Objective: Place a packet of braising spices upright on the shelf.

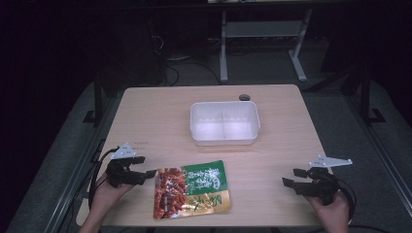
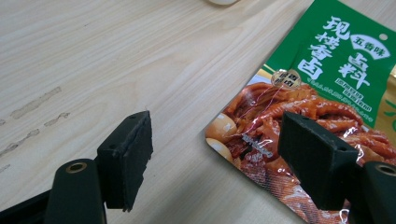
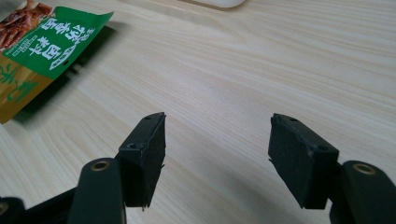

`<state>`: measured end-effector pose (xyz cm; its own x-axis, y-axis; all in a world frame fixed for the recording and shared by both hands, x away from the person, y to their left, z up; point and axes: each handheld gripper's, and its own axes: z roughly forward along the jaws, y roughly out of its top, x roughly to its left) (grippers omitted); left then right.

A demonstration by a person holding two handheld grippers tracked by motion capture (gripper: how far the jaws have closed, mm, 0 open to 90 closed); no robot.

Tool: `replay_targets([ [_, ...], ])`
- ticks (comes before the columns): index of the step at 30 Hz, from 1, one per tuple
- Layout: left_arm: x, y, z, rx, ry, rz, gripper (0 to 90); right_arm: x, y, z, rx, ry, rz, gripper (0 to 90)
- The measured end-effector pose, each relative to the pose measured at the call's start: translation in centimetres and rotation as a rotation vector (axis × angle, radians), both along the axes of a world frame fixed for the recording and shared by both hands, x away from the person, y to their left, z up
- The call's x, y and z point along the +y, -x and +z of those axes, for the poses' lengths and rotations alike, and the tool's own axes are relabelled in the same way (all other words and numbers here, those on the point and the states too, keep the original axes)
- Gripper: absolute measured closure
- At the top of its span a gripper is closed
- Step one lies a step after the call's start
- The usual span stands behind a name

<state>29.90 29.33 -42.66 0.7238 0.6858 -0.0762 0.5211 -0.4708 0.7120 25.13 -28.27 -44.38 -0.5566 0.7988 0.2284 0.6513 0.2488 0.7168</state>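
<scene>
Left gripper [image 1: 148, 166] is hovering at the lower left of the high view, jaws standing wide apart with nothing between them, and the food packet [image 1: 191, 189] is lying just to its right on the table [image 1: 155, 111], low in the centre of the frame. From the left gripper view the packet [image 2: 322, 93] is filling the right side, its lower end running off the bottom edge and partly hiding behind the right-hand jaw; that jaw is sitting over the packet's red picture, though whether it is touching the wrapper is hard to tell. The other jaw is hanging over bare wood. Small print on the green panel is too fine to read.

Right gripper [image 1: 291, 177] is waiting at the lower right of the high view, also gaping open and empty, well apart from the packet. In the right gripper view the packet [image 3: 42, 42] is peeking in at the upper left, cut off by the frame. A white tray [image 1: 224, 138] is sitting beyond the packet, upper centre of the high view, with a divider down its middle.
</scene>
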Motion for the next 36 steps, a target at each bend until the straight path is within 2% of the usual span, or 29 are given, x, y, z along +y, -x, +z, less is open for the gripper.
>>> replay_targets([
  [9,-0.6,0.7,0.7,-0.008,-0.001,-0.037,36.0,0.1,0.1,0.1,-0.003,0.004,0.004,35.5],
  [15,-0.7,0.9,0.9,0.002,0.027,-0.07,47.8,0.2,0.0,0.0,0.002,0.009,0.006,35.5],
  [23,-1.2,1.3,1.3,-0.004,0.019,-0.113,63.8,0.3,0.1,0.0,0.002,0.009,0.007,35.5],
  [27,-1.4,1.3,1.2,0.002,0.024,-0.131,65.1,0.4,0.1,0.0,0.002,0.009,0.012,35.5],
  [36,-1.8,1.5,1.1,0.011,0.012,-0.163,76.4,0.7,0.0,0.1,0.003,0.001,0.017,35.3],
])
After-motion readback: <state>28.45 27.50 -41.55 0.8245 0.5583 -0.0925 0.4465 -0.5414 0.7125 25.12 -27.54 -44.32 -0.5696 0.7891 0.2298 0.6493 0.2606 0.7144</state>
